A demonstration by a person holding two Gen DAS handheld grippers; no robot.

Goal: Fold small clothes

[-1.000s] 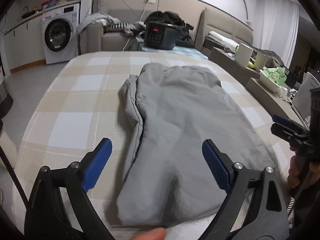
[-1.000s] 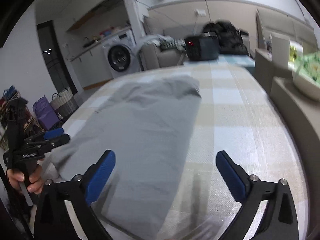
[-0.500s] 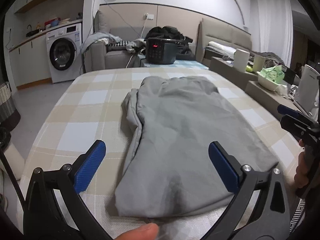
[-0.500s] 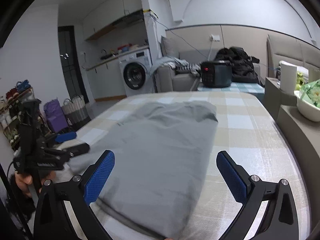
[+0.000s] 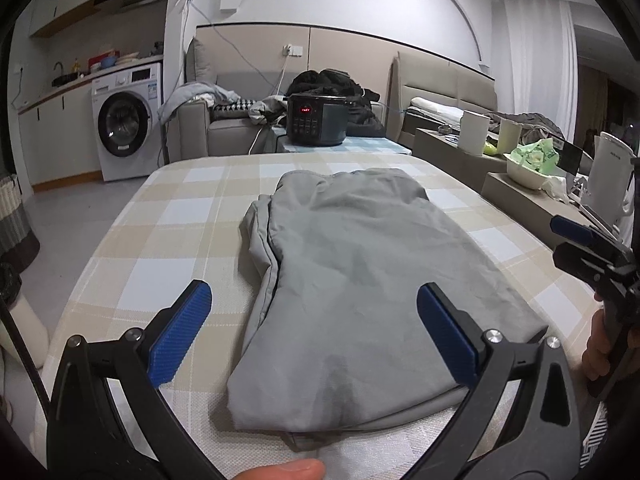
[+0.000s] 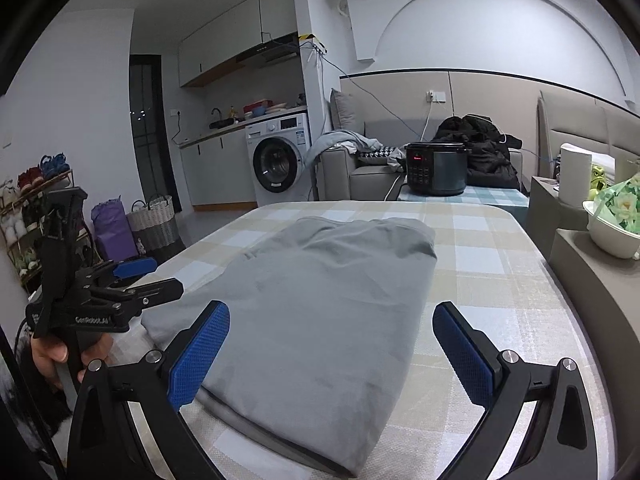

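Note:
A grey garment [image 5: 360,272] lies folded lengthwise on the checked tablecloth [image 5: 176,216], its near hem towards me. My left gripper [image 5: 316,320] hovers open above the near end, holding nothing. In the right wrist view the same garment [image 6: 320,300] stretches away from my right gripper [image 6: 332,340], which is open and empty over its near right edge. Each gripper shows in the other's view: the right gripper [image 5: 588,248] at the far right, the left gripper [image 6: 136,280] at the left, held by a hand [image 6: 52,356].
A black rice cooker [image 5: 316,124] stands beyond the table's far edge, a sofa [image 5: 224,128] with clothes behind it. A washing machine [image 5: 124,120] is at the back left. A low ledge on the right carries a white bowl [image 5: 524,172], cups and a kettle [image 5: 608,176].
Both grippers have drawn back and lifted, so more of the garment and room shows. The garment lies as before. Both stay open.

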